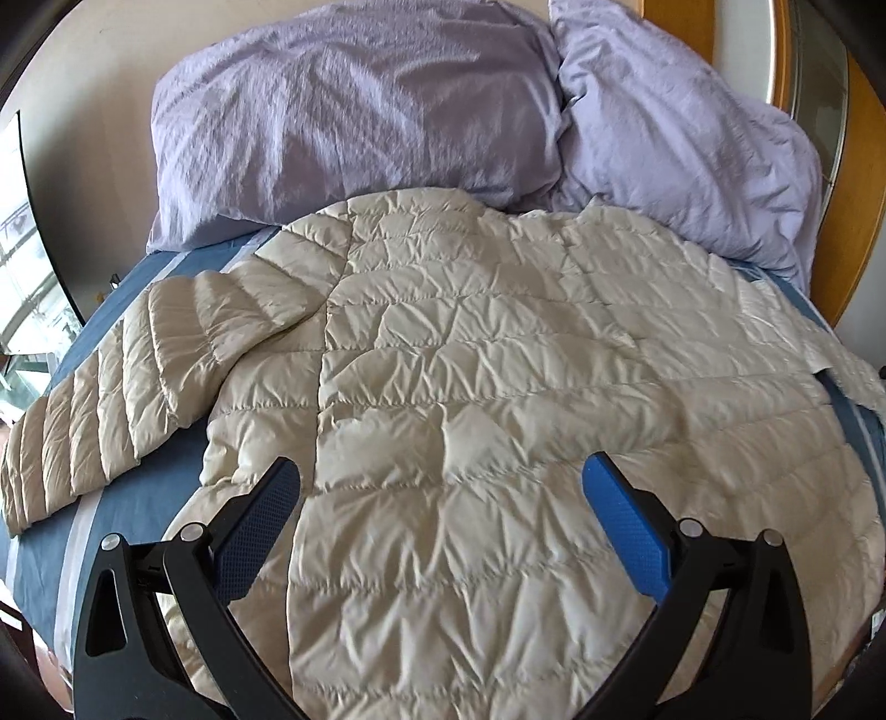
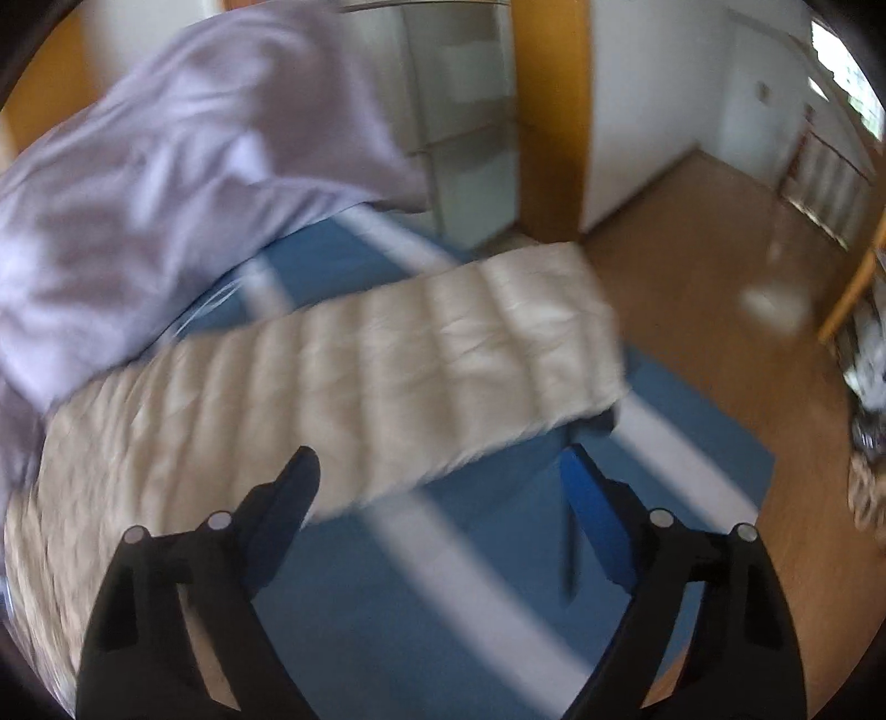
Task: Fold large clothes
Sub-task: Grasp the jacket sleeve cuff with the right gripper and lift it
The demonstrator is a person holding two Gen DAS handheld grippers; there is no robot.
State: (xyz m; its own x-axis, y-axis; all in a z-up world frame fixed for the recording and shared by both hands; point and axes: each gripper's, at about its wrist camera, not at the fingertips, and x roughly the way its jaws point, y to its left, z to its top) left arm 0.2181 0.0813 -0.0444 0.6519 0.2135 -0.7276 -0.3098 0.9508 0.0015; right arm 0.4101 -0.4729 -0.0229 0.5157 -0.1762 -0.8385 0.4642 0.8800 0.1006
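1. Cream quilted puffer jacket (image 1: 470, 387) spread flat across a blue bed sheet (image 1: 138, 498) with pale stripes, covering most of the bed in the left wrist view.
2. Left sleeve (image 1: 111, 399) stretched out sideways over the sheet toward the bed's left edge, cuff lying near that edge.
3. Two lilac pillows behind the jacket: left pillow (image 1: 354, 111) and right pillow (image 1: 681, 144), leaning against each other, lower edges touching or just overlapping the jacket's far end.
4. Left gripper (image 1: 440, 487) poised above the jacket's near part, jaws released and wide apart, nothing between them; blue pads (image 1: 626, 531) facing inward over the quilted fabric.
5. Wooden frame (image 1: 673, 27) visible behind the right pillow.
6. Right wrist view blurred: jacket's right sleeve (image 2: 443, 365) extended toward the bed's edge, its cuff end reaching past the sheet's (image 2: 387, 581) corner above the wooden floor (image 2: 692, 249).
7. Right gripper (image 2: 440, 487) over the striped sheet just beside the sleeve, jaws released and wide apart, holding nothing; left finger tip overlapping the sleeve's near edge in the picture, contact impossible to tell.
8. Lilac pillow (image 2: 166, 177) at upper left of the right wrist view, resting over the sleeve's shoulder end.
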